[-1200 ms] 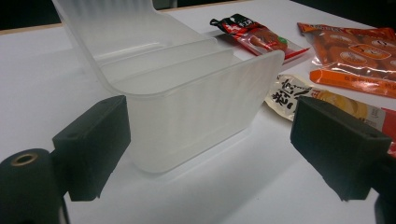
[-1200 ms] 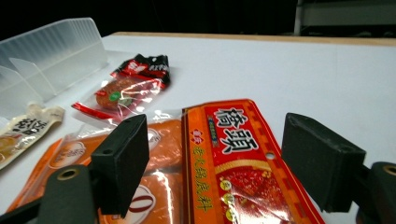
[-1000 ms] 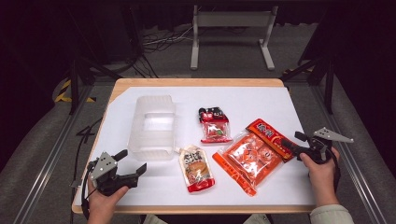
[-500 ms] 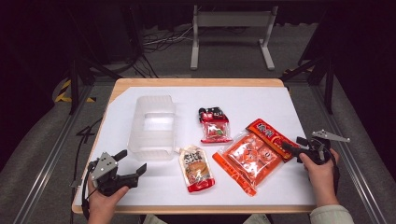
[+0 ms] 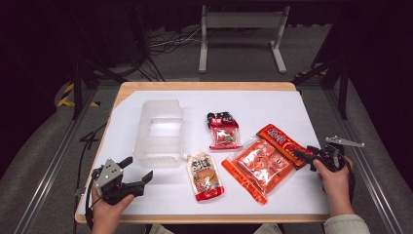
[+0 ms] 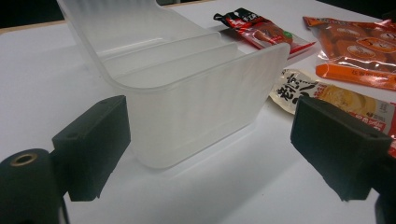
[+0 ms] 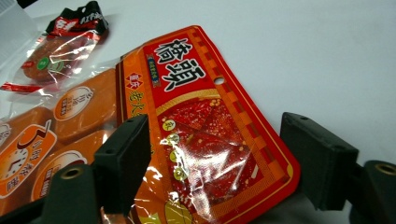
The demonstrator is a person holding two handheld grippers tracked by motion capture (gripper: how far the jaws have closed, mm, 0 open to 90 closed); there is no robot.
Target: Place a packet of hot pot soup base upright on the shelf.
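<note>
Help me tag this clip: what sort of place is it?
Probably a lab or studio recording bench, not a kitchen: a white-topped table on a dark grey floor, loose cables behind it, black surroundings, and snack packets laid out beside a clear plastic bin.

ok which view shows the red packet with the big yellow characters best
The right gripper view: the red packet lies between that gripper's open jaws, with its print, hang hole and clear window readable. The high view shows the packet whole but small, partly tucked under the orange packet, the right gripper at its edge.
</note>
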